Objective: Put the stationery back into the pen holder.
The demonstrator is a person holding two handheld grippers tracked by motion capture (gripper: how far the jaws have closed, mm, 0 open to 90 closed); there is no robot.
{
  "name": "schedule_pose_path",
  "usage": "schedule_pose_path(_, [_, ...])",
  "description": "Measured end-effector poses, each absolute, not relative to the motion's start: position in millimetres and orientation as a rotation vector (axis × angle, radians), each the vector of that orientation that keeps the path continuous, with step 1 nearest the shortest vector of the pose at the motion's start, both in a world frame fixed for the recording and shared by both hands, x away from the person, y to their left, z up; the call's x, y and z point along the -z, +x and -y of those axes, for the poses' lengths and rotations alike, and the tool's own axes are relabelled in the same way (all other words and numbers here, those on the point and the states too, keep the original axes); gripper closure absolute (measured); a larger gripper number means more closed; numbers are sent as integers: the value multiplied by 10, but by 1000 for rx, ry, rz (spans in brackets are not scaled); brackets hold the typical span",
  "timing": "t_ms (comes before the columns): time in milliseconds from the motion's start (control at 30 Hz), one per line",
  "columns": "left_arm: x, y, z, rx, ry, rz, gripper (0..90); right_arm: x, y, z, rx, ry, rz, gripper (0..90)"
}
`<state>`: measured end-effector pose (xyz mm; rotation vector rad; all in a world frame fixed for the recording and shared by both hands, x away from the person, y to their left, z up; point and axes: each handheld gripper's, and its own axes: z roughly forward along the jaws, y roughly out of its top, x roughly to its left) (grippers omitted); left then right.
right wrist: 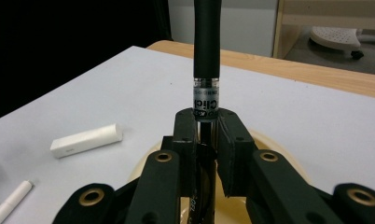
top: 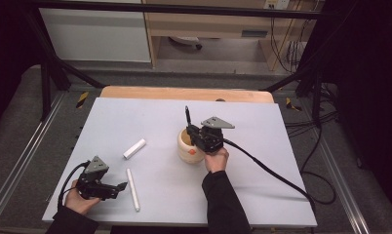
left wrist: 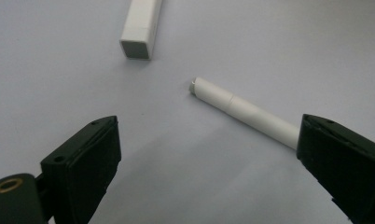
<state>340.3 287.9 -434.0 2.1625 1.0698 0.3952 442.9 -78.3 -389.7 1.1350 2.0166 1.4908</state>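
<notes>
High view showed one cup [top: 190,146], three pens; right gripper [top: 193,132] clamped the black pen [top: 187,116] above the cup, left gripper [top: 117,188] gaped empty.

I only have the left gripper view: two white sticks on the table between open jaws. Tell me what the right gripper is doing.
Observer: The right gripper is shut on a black pen, held upright.
Operator: Say what's under it.
Observer: A cream cup; the pen's lower end reaches down into it.
Operator: Place that cup against my sticks.
Observer: In the high view the cup stands right of the short white block; the long white pen lies nearer the person, just right of the left gripper.
Operator: Confirm my gripper holds nothing.
Observer: It is open, low beside the white pen and apart from it.
</notes>
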Motion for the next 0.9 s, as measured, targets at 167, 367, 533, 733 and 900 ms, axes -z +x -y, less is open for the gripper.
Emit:
schedule_pose_path(167, [4344, 3402, -2875, -397, 2162, -1069, 64, 3966, 4408, 817, -1485, 1145, -2025, 790])
schedule_pose_path(367, [4346, 3403, -2874, -396, 2163, -1070, 64, 4013, 4382, 855, -1456, 1141, -2043, 784])
schedule_pose_path(533, [4349, 3404, -2874, -395, 2163, -1071, 64, 4041, 4375, 871, -1442, 1130, -2051, 756])
schedule_pose_path(733, [4349, 3404, -2876, -393, 2162, -1074, 64, 3993, 4344, 887, -1453, 1104, -2042, 708])
schedule_pose_path(900, [4347, 3405, -2874, -393, 2162, -1078, 64, 3862, 4271, 950, -1462, 1059, -2045, 520])
